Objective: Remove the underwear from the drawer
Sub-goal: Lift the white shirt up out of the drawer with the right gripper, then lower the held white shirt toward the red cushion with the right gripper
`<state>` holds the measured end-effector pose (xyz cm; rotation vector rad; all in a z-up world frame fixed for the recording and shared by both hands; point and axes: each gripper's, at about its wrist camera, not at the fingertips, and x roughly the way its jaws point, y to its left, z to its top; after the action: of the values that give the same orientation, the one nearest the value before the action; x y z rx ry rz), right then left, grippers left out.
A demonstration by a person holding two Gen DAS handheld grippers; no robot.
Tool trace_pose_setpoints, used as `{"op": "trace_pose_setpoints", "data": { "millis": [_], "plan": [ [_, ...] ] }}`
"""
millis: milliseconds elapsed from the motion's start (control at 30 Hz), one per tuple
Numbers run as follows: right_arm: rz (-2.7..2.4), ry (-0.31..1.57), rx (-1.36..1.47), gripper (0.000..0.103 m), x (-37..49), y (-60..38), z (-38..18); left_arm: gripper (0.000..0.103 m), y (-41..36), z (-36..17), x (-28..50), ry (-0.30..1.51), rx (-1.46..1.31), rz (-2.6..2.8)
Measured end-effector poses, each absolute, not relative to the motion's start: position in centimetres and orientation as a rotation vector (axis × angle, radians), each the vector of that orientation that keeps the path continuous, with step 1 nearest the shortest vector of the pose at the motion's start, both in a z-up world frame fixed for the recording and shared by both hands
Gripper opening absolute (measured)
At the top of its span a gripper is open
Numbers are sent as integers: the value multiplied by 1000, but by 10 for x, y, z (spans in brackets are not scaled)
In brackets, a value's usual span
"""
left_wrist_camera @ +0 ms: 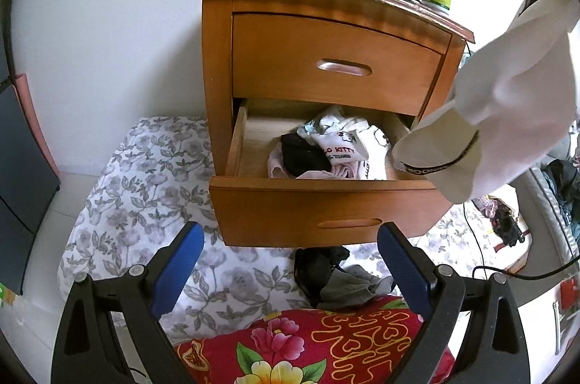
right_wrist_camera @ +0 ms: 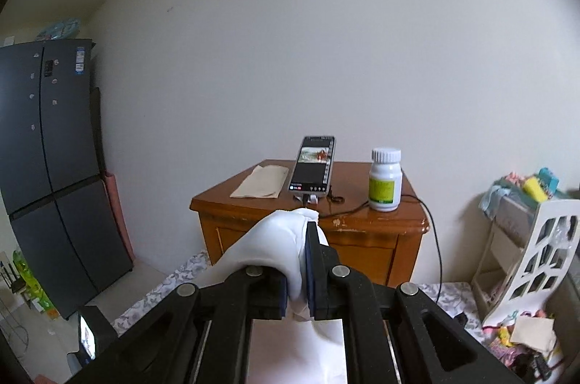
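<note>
Left gripper wide apart, holding nothing, low before the open drawer; more garments heaped inside the drawer; white underwear hanging in the air at right, clear of the drawer, pinched tight in the right gripper.

"HELLO KITTY", partly cut off, is printed in red on a white garment in the open drawer. Lettering on the black waistband of the hanging white underwear is too small to read.
</note>
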<state>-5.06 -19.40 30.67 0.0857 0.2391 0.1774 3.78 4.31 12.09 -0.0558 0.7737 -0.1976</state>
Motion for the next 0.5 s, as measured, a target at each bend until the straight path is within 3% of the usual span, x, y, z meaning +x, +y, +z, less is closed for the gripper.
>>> {"op": "trace_pose_setpoints", "data": {
  "millis": [500],
  "plan": [
    [180, 300, 63, 8, -81, -180, 302, 97, 56, 130, 20, 747, -81, -189]
  ]
}}
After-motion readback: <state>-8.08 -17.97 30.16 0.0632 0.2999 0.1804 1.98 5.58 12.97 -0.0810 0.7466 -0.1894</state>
